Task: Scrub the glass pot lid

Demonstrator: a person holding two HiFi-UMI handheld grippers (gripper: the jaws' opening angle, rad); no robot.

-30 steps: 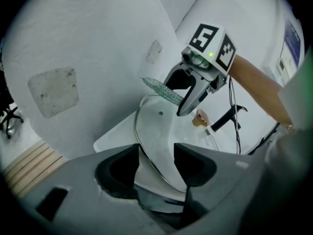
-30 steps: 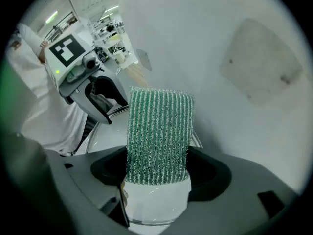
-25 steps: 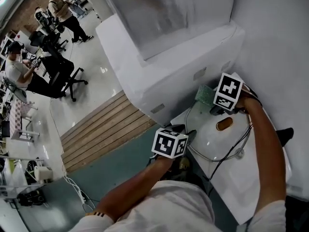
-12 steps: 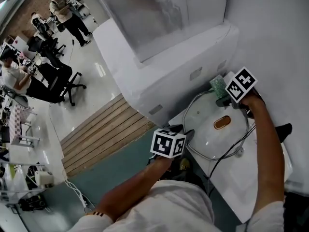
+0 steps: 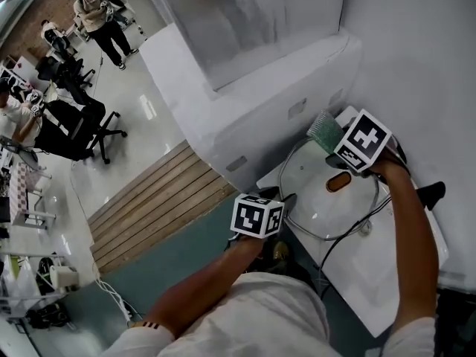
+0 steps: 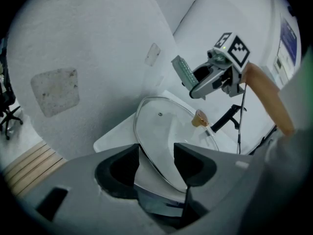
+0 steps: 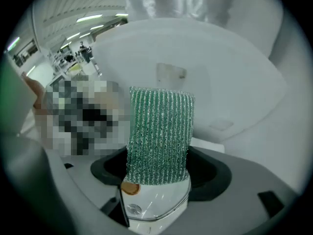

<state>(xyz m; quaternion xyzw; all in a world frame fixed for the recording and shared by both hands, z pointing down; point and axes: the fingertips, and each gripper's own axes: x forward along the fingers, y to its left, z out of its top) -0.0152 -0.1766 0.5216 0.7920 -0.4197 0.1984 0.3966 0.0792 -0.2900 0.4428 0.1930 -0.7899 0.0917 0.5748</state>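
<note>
The glass pot lid (image 5: 320, 203) with an amber knob (image 5: 338, 182) lies on a white counter; its rim also shows in the left gripper view (image 6: 161, 126). My left gripper (image 5: 288, 201) is at the lid's near rim. That rim runs between its jaws (image 6: 156, 163), and the gripper looks shut on it. My right gripper (image 5: 338, 143) is shut on a green scrub sponge (image 5: 325, 130) over the lid's far edge, beyond the knob. In the right gripper view the sponge (image 7: 159, 136) sticks out past the jaws, above the lid (image 7: 156, 207).
The white counter (image 5: 394, 274) butts against a white wall and a large white box (image 5: 245, 88). A black cable (image 5: 346, 238) crosses the counter beside the lid. A black handle-like object (image 5: 431, 193) lies to the right. Wooden slats (image 5: 156, 199) and seated people are far off.
The right gripper with the sponge swept to the far right of the lid, then came back toward the knob. The left gripper kept its place at the rim.
</note>
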